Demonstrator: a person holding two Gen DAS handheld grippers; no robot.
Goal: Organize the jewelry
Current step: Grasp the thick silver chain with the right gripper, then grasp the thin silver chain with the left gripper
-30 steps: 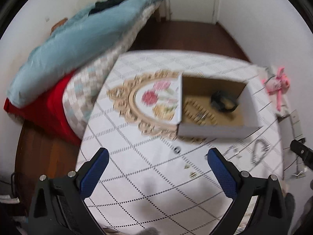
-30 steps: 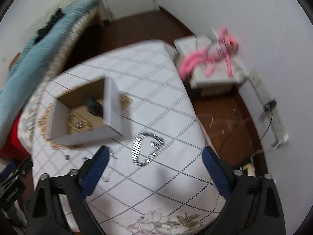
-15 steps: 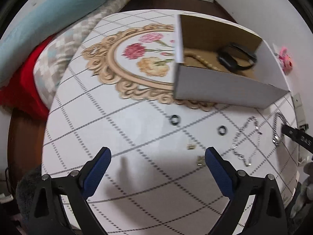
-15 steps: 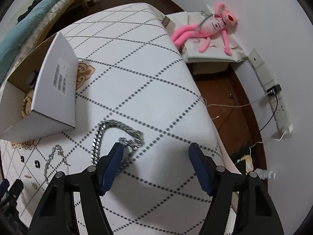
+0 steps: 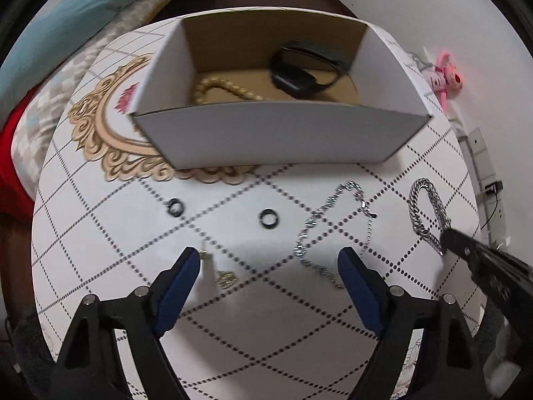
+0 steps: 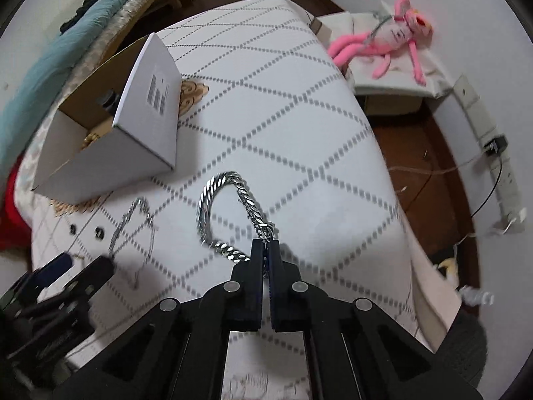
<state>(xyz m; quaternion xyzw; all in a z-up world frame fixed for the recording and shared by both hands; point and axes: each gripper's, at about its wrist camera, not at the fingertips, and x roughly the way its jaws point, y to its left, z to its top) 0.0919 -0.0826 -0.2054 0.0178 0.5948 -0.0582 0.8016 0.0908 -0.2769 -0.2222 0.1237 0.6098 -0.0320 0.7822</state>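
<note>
Thick silver curb-chain bracelet [image 6: 233, 213] lies looped on the quilted tablecloth [image 6: 299, 126] just right of the white cardboard box [image 6: 110, 153]; right gripper [image 6: 265, 250] is pinched closed on its near end, so lift straight up until the loop hangs free, then carry it over the box wall. Left gripper [image 5: 266, 263] hovers wide apart, holding nothing, above the thin chain [image 5: 333, 230], two dark rings [image 5: 269, 218] and small earrings [image 5: 226, 278]. Only a barcode-style label [image 6: 156, 95] on the box side, text unreadable.

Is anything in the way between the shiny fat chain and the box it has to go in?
Only the box's own wall, which the chunky chain must be lifted over. The tablecloth between them looks bare. The right gripper is pinching the chain's near end.
</note>
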